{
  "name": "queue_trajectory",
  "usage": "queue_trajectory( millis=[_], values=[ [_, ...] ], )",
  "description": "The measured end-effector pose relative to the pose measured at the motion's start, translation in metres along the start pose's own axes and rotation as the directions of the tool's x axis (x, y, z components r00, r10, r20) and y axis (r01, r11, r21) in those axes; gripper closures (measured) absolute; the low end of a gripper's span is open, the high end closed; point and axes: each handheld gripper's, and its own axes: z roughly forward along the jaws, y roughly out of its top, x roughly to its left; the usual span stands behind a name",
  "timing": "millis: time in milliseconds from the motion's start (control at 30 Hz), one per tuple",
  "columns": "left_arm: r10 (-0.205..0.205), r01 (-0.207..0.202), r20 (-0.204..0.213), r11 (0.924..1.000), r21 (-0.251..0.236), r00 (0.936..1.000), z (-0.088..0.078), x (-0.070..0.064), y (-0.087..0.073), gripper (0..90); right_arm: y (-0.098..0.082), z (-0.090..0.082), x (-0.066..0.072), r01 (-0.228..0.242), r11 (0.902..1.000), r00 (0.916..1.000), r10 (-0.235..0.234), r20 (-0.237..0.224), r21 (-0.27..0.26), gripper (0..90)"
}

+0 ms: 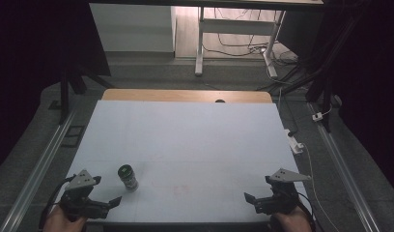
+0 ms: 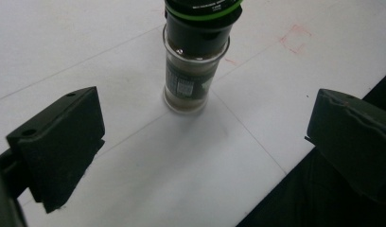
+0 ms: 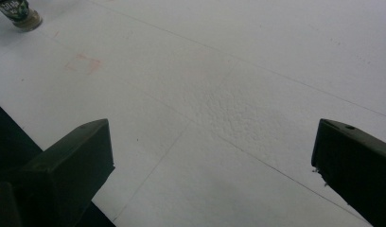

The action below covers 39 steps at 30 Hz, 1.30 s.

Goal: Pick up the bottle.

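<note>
On the table, toward seven o'clock: we find a small glass jar (image 1: 129, 178) standing upright on the white sheet (image 1: 185, 145), capped by a black lid with a green ring (image 2: 203, 8).
Jar from our left gripper view: the jar (image 2: 188, 71) sits at twelve o'clock ahead of the jaws, apart from them, with a dark label and a pale layer at the base.
Left gripper (image 1: 101, 205): jaws spread wide, holding nothing, just beside the jar at its eight o'clock.
Right gripper (image 1: 260, 202): jaws wide too, empty, well apart from the jar at the table's five o'clock.
Red mark (image 1: 180, 188): a faint square drawn on the sheet between the two grippers.
Handling, as we judge it: rigid, light, smooth glass that may slip and topple, being tall on a narrow base; breakable if dropped.
Where we would grip: across the glass body below the lid, jaws level, squeezing gently.
</note>
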Motion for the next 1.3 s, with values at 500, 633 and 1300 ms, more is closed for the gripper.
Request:
queue_trajectory(
  millis=[500, 633, 1300],
  values=[
    [-0.012, 0.012, -0.017, 0.9999, 0.001, 0.9998, 0.019, 0.008, 0.011, 0.1, 0.0, 0.001, 0.001, 0.006, 1.0, 1.0, -0.006, -0.001, 0.004, 0.0],
    [-0.017, 0.017, -0.001, 0.9996, 0.023, 0.9999, 0.027, 0.009, 0.015, 0.4, 0.0, 0.001, 0.001, 0.008, 1.0, 1.0, -0.008, -0.003, 0.004, 0.0],
    [0.073, -0.07, -0.024, 0.9923, 0.102, 0.9971, 0.059, 0.014, 0.029, 0.9, 0.0, 0.001, 0.002, 0.018, 0.9998, 0.9998, -0.018, -0.003, 0.009, 0.0]
  ],
)
